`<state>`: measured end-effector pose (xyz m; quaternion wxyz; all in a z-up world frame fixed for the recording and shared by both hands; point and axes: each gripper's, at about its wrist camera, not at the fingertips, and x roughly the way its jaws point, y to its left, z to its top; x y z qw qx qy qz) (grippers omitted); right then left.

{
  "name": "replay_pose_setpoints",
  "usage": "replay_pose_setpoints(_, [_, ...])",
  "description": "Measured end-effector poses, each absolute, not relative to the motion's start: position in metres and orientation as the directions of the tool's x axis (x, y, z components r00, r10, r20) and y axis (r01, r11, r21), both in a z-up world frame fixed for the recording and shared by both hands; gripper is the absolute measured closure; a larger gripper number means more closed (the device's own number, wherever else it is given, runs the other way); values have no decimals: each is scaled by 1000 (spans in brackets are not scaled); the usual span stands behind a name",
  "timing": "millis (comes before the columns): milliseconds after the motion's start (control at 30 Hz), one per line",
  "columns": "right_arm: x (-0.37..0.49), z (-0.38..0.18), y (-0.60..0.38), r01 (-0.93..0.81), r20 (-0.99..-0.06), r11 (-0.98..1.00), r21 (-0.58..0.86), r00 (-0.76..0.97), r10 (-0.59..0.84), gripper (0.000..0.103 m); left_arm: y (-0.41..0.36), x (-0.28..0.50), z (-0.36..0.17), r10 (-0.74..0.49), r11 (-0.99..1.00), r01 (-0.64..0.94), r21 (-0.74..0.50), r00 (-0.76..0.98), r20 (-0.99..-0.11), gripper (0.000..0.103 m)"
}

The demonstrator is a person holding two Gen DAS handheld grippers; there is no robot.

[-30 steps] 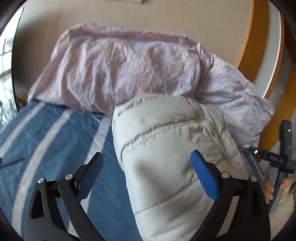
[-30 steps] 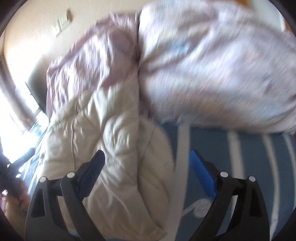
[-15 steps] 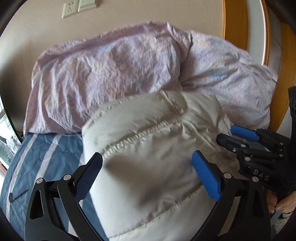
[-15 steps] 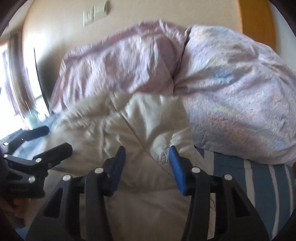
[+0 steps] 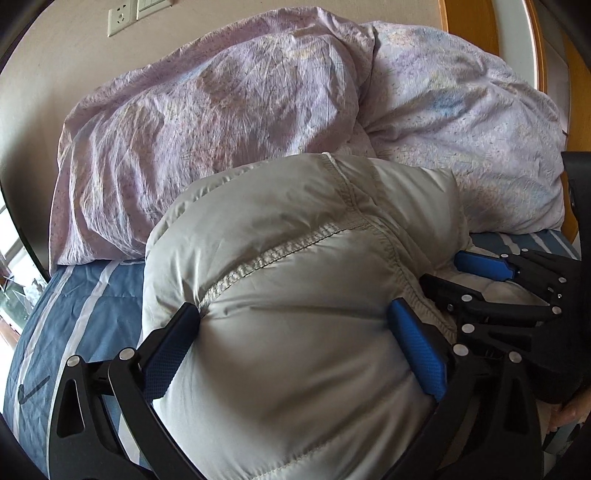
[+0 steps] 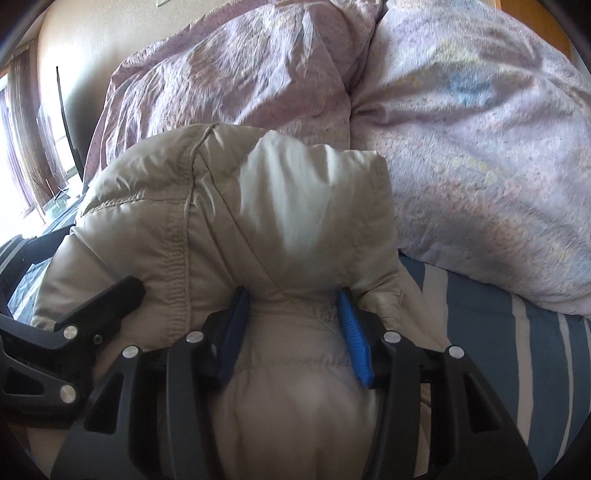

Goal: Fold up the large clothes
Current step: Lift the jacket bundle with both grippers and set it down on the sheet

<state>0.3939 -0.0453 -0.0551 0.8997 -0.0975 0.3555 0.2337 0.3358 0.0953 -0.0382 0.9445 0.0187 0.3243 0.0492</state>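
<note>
Both claws now straddle the puffy cream quilted jacket (image 5: 295,295): left claw (image 5: 295,354) opening wide, right claw (image 6: 291,332) pinching it.

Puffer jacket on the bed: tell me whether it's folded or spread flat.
Neither flat nor neatly folded: the jacket is bunched into a puffy mound on the striped bedspread, the right gripper pinching part of it.

A beige wall (image 5: 55,85) carries a white socket (image 5: 120,20); a lilac duvet (image 5: 221,122) heaps on the blue-striped bed (image 5: 88,295) beyond the jaws.
</note>
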Motion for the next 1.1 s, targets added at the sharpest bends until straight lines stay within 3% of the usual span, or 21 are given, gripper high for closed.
replay_pose_setpoints(367, [400,-67,-53,-472,-664,881,39,646,376,53,92,341,-49,121,993,-96,74,792,-598,1])
replay_pose_setpoints(533, [386,-53,-63,-464,-676,885,27,644,358,45,91,339,-48,128,992,-93,89,798,-589,1])
replay_pose_setpoints(967, [393,-62,-72,-432,-662,899,77,652,370,45,85,342,-45,167,985,-106,139,804,-571,1])
replay_pose_setpoints(1100, [363,-33,-92,-394,-636,909,134,670,384,24,90,315,-26,132,991,-105,80,816,-563,1])
